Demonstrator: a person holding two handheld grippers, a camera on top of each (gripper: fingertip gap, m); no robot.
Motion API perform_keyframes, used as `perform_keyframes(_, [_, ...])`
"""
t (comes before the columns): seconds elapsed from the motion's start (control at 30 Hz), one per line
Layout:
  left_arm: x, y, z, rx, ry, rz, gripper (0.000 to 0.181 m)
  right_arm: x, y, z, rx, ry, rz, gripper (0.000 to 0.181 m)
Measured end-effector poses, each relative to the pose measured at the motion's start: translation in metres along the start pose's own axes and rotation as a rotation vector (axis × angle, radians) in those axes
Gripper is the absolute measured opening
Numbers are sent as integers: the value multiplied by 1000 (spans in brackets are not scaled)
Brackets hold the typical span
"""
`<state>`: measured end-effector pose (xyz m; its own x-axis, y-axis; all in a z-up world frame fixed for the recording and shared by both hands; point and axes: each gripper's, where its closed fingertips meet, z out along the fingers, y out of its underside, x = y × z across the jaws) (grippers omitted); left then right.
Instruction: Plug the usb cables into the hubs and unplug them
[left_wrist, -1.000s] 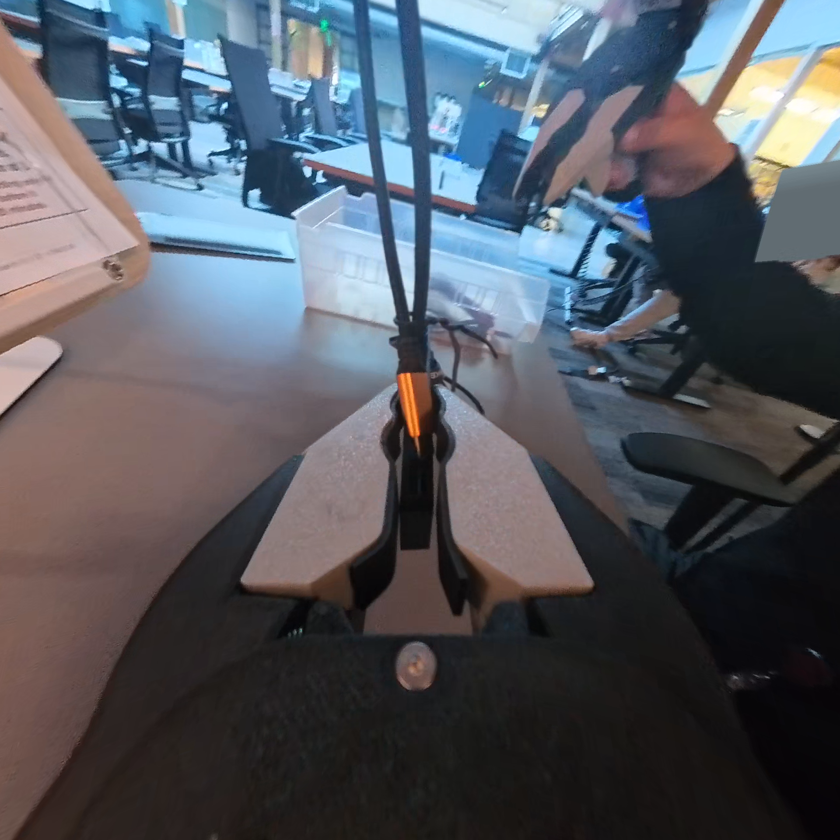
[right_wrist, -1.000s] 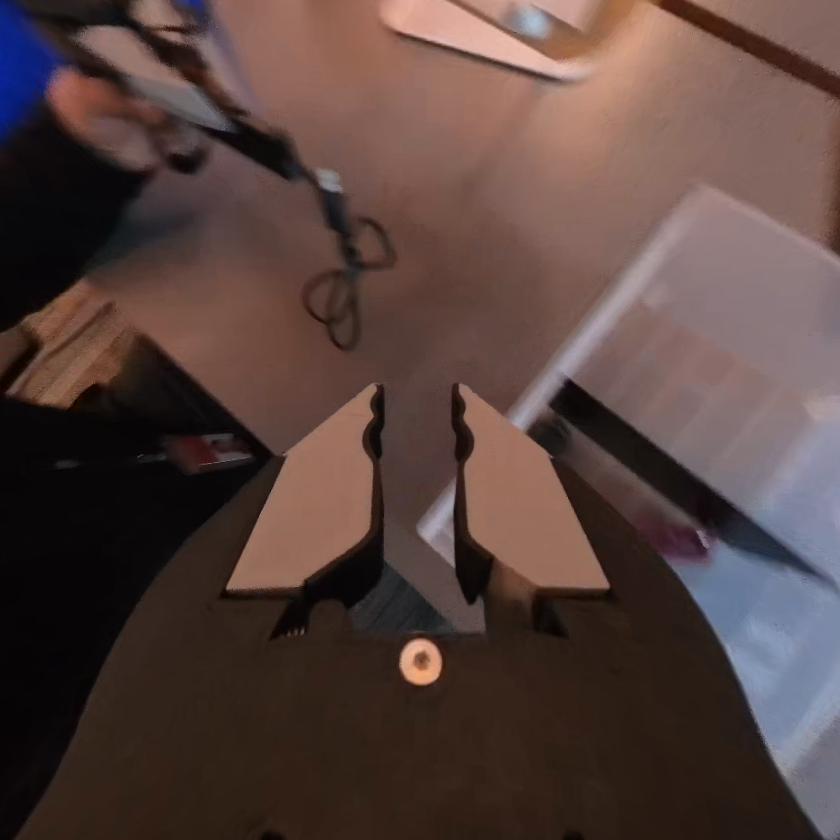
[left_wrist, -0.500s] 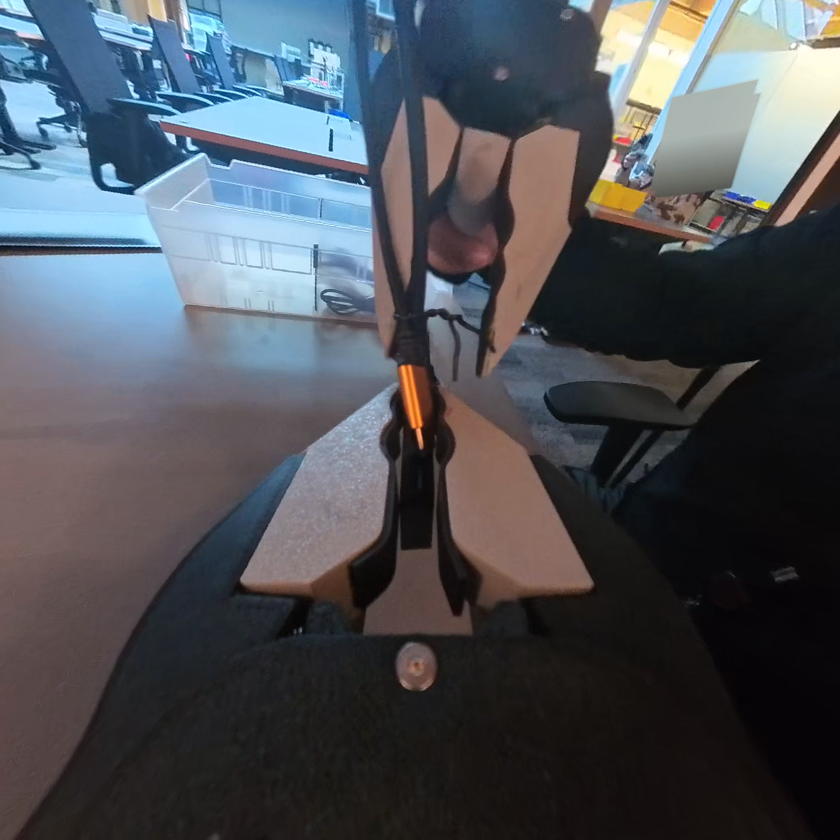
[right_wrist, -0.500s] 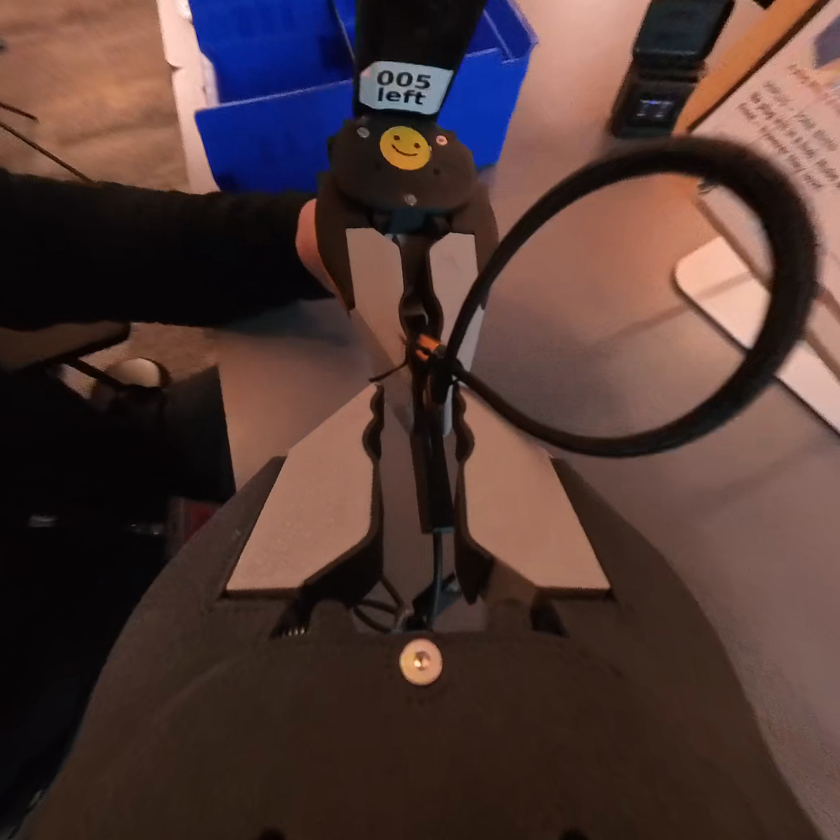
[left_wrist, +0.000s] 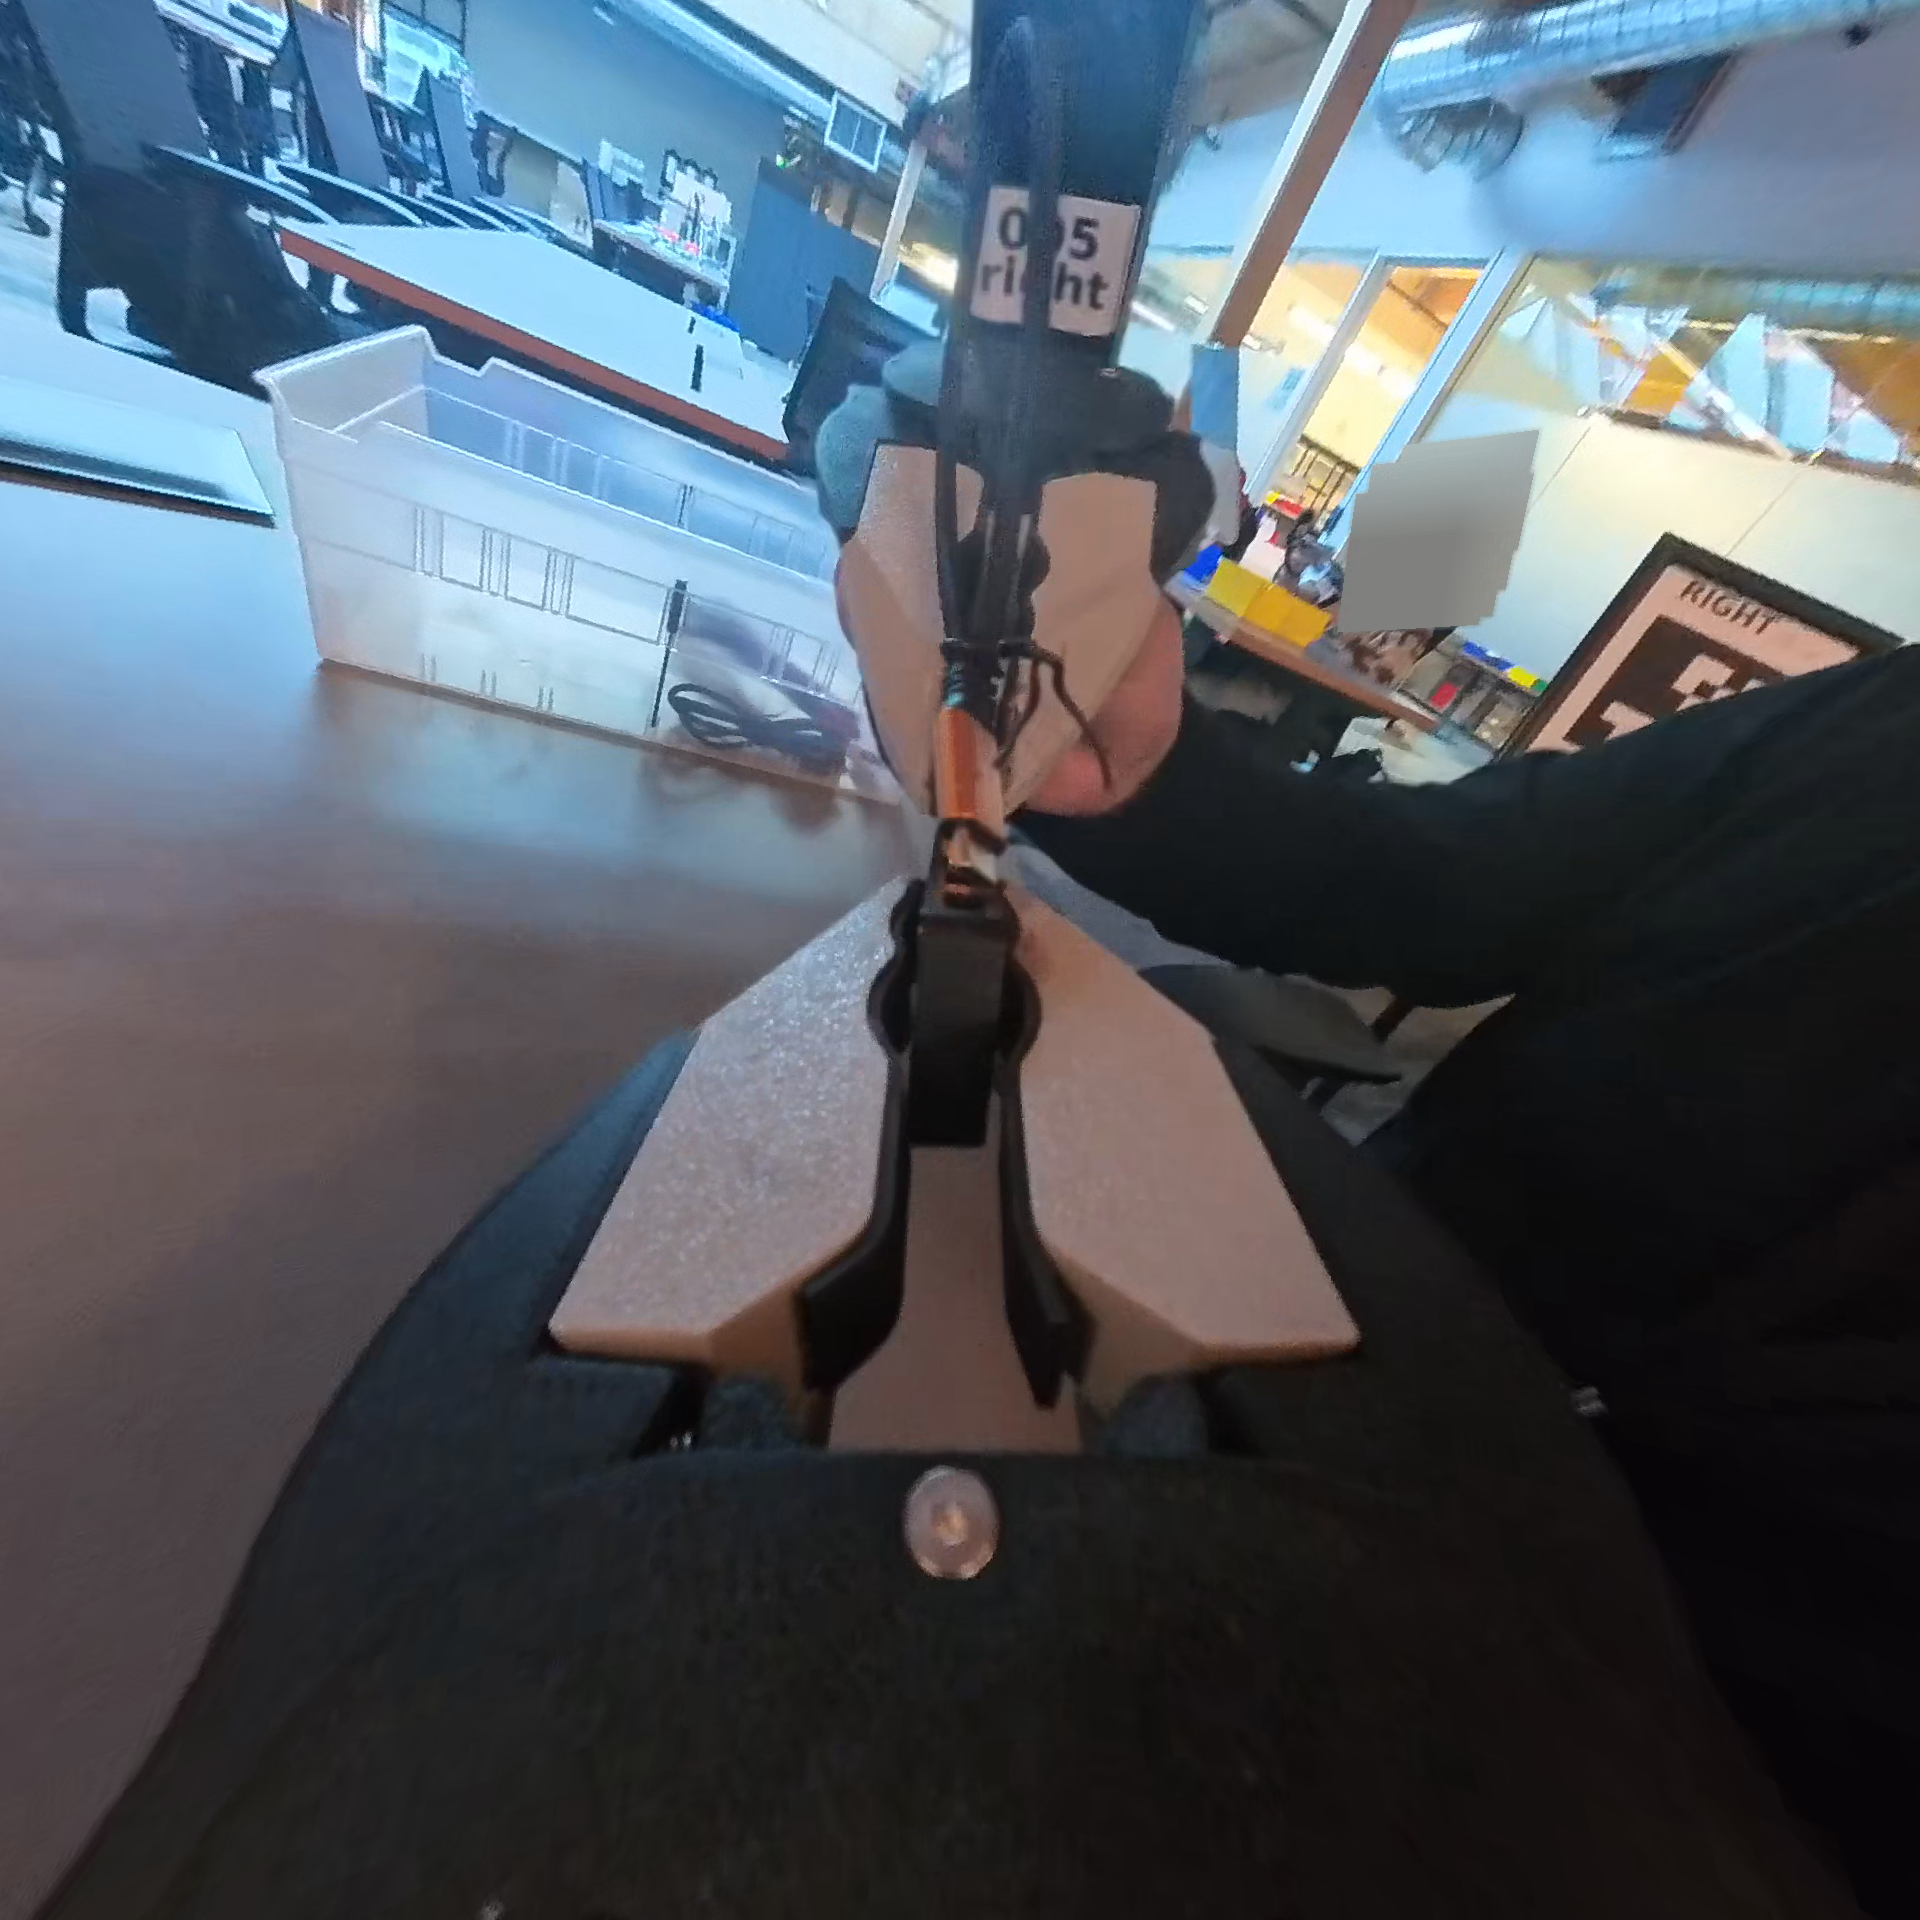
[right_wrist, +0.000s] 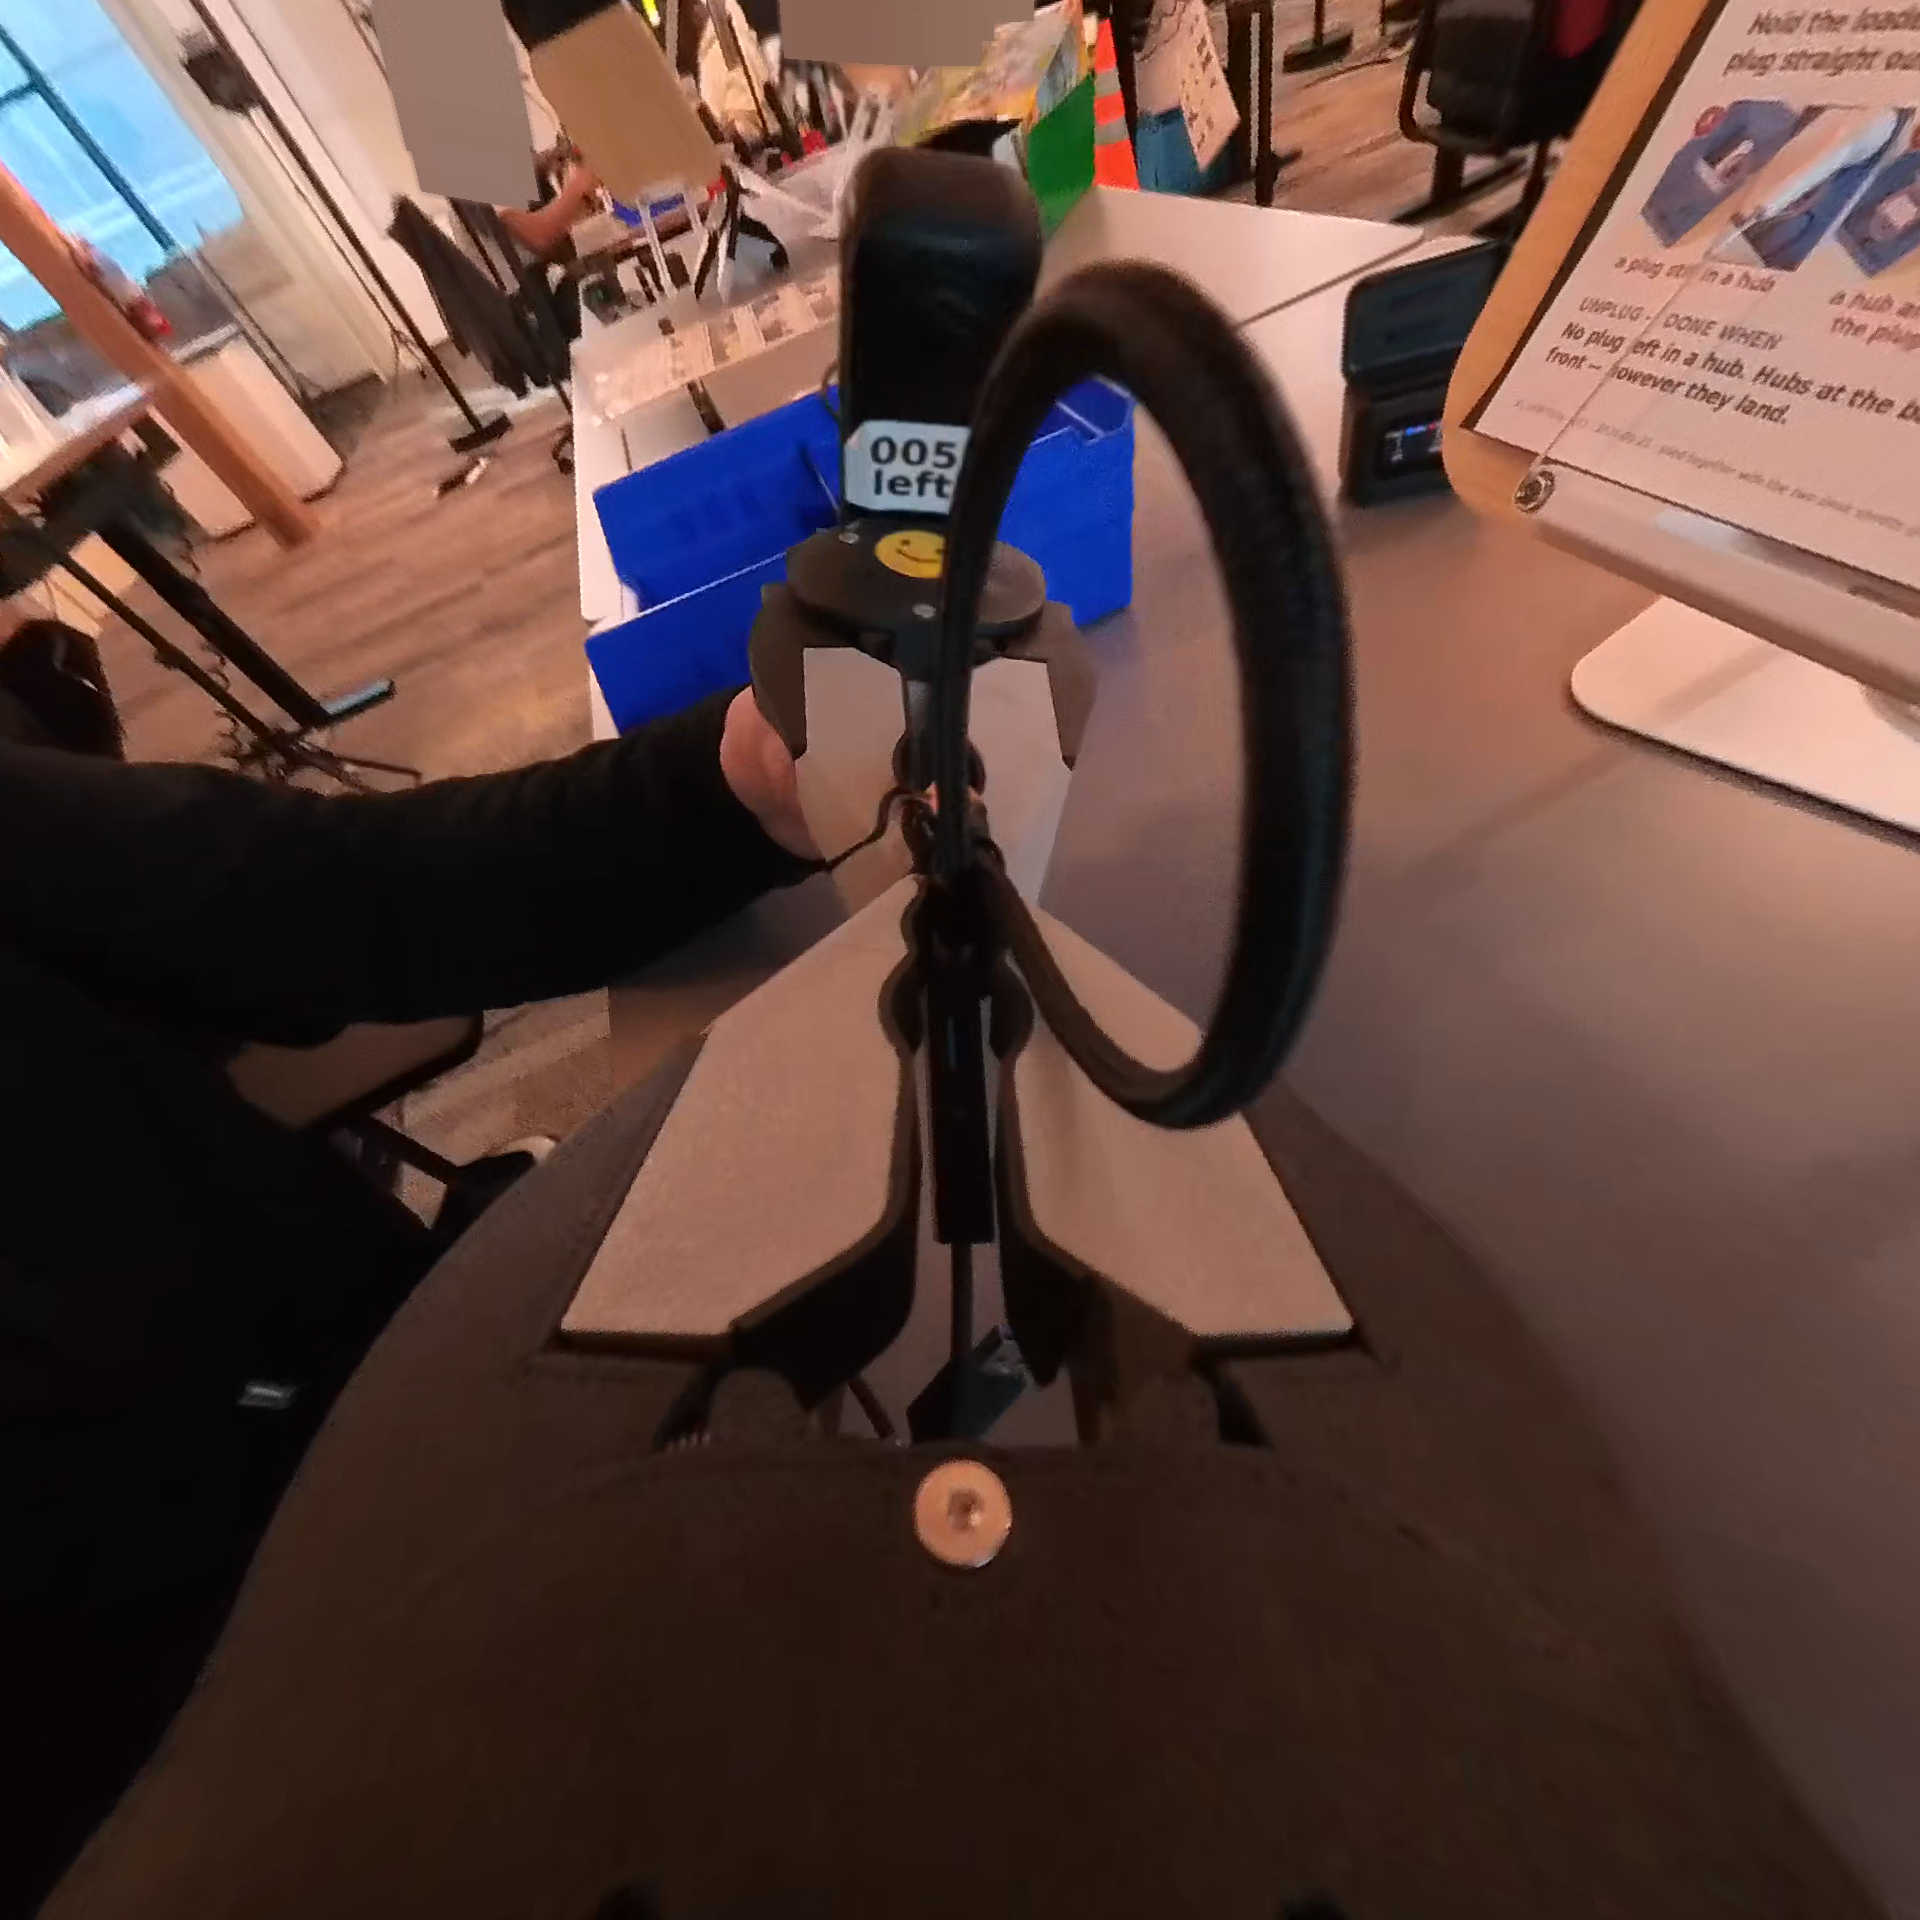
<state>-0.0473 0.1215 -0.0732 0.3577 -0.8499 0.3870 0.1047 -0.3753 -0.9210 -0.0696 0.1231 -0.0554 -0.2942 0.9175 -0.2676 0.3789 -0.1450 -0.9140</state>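
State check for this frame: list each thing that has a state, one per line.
left gripper: shut on the hub.
hub: black, clamped between the left fingers, lifted off the table.
right gripper: shut on the cable.
cable: black, looped in the air.
orange plug: metal tip at the hub's end, not fully seated.
clear bin: open, on the table, a coiled cable inside.
blue bin: open; contents cannot be told.

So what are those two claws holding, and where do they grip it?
Left gripper clamps a black hub by its sides. Right gripper pinches the USB cable's plug, orange in the left view; its cable loops free.
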Motion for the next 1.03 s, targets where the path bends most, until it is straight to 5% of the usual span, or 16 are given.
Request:
perform_keyframes(0.57, [-13,12,11,-58,-110,5,9,12,16,-2,208,-39,59,4])
perform_keyframes(0.77, [-19,-3,13,91,-107,-112,9,25,-1,-8,427,-105,217,1])
perform_keyframes(1.03, [-18,-23,-8,202,-88,-126,9,26,-29,7,480,-97,226,0])
